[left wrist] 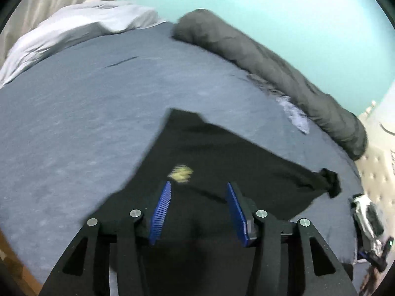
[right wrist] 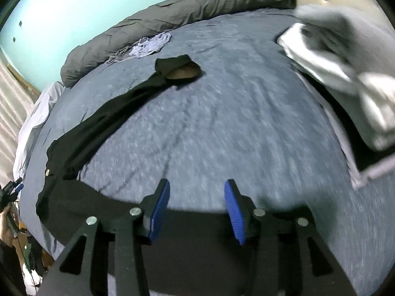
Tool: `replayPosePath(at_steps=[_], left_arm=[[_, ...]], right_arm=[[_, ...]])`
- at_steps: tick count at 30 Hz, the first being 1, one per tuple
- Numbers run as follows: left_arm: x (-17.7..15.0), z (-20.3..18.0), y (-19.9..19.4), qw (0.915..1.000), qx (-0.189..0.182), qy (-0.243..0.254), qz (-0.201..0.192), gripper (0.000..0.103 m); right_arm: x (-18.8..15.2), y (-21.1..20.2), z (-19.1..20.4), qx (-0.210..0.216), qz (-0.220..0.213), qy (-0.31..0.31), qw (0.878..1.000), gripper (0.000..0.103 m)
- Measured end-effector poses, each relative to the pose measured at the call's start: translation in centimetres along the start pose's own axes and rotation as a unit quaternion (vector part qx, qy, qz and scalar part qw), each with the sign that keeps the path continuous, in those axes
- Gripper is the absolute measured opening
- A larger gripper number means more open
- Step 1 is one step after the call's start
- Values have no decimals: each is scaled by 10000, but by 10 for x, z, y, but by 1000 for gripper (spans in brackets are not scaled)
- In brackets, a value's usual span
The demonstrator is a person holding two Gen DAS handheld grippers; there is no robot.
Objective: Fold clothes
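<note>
Risk is the main finding: the black garment (left wrist: 222, 157) lies only partly flattened on the blue-grey bed sheet (left wrist: 74, 123), and a grab taken from either gripper's present stance could catch a single layer, or sheet along with cloth, and drag the piece askew. One sleeve (right wrist: 106, 113) runs long and narrow across the bed toward the rolled dark duvet (right wrist: 172, 7); its far end is bunched, and what looks like an opening there (right wrist: 182, 71) gapes. Any fold made over that bunching would, in my judgement, trap a lump. Both views are motion-blurred, so fine edges cannot be confirmed.

Left gripper (left wrist: 198, 190): jaws spread, nothing between the blue pads. It hangs directly above the body of the garment, just short of a small yellow emblem (left wrist: 181, 172). Whether the pads touch the cloth cannot be told.

Right gripper (right wrist: 197, 192): jaws likewise spread and empty. Bare sheet lies ahead of its fingertips; a dark band of cloth passes beneath the finger bases, and the sleeve stretches away to its left.

A loose heap of grey and white laundry (right wrist: 345, 74) sits at the right edge of the bed, apart from the black piece. A crumpled pale cloth (right wrist: 150, 44) lies near the duvet, close enough to the sleeve end to be swept up by a careless pull.
</note>
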State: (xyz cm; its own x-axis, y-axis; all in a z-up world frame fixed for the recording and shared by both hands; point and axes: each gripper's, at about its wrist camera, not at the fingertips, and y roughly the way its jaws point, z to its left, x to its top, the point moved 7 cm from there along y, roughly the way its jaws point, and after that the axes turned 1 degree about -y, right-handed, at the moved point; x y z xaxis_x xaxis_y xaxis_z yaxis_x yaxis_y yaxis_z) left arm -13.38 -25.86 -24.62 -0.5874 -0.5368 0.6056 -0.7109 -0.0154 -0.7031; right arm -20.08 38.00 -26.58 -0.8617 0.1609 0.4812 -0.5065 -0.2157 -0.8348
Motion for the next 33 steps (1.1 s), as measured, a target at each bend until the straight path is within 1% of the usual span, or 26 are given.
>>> replayPosePath(at_steps=[1, 3, 6, 10, 12, 14, 16, 19, 22, 26, 29, 30, 31, 32, 33], left_arm=[[-4, -14, 6, 9999, -105, 10, 11, 55], [-18, -41, 22, 9994, -345, 35, 71, 55], [-45, -69, 51, 9981, -568, 120, 214, 55], [-75, -88, 87, 9970, -606, 248, 403, 55], [-85, -94, 105, 9966, -520, 414, 488, 55], [-88, -99, 117, 9959, -472, 575, 516, 55], [-85, -100, 120, 9966, -445, 582, 385, 55], [-79, -104, 123, 9971, -461, 576, 171, 55], [-76, -108, 128, 9967, -344, 733, -9, 55], [-78, -109, 138, 9968, -359, 708, 52, 55], [-80, -110, 143, 9967, -361, 716, 92, 55], [-81, -111, 143, 9966, -351, 741, 91, 55], [-82, -112, 144, 9964, -341, 766, 90, 55], [-82, -112, 144, 9963, -332, 792, 89, 55], [-83, -114, 145, 9960, -327, 825, 87, 55]], right_arm=[[9, 5, 5, 2, 22, -36, 10000, 55], [26, 20, 15, -22, 52, -71, 10000, 57], [50, 43, 28, -28, 75, -141, 9999, 60], [75, 72, 42, -190, 34, -420, 9989, 61], [90, 86, 49, -351, -64, -619, 9974, 61], [105, 97, 54, -465, -223, -763, 9958, 61], [119, 108, 61, -415, -327, -832, 9951, 61], [136, 129, 69, -470, -343, -966, 9936, 61], [149, 151, 73, -595, -267, -1064, 9922, 61], [162, 173, 76, -711, -292, -1123, 9907, 61], [169, 193, 75, -733, -190, -1020, 9919, 61], [170, 197, 75, -724, -174, -990, 9923, 56], [172, 202, 75, -701, -164, -960, 9928, 42], [174, 206, 75, -678, -154, -929, 9932, 32], [177, 203, 76, -657, -201, -921, 9934, 13]])
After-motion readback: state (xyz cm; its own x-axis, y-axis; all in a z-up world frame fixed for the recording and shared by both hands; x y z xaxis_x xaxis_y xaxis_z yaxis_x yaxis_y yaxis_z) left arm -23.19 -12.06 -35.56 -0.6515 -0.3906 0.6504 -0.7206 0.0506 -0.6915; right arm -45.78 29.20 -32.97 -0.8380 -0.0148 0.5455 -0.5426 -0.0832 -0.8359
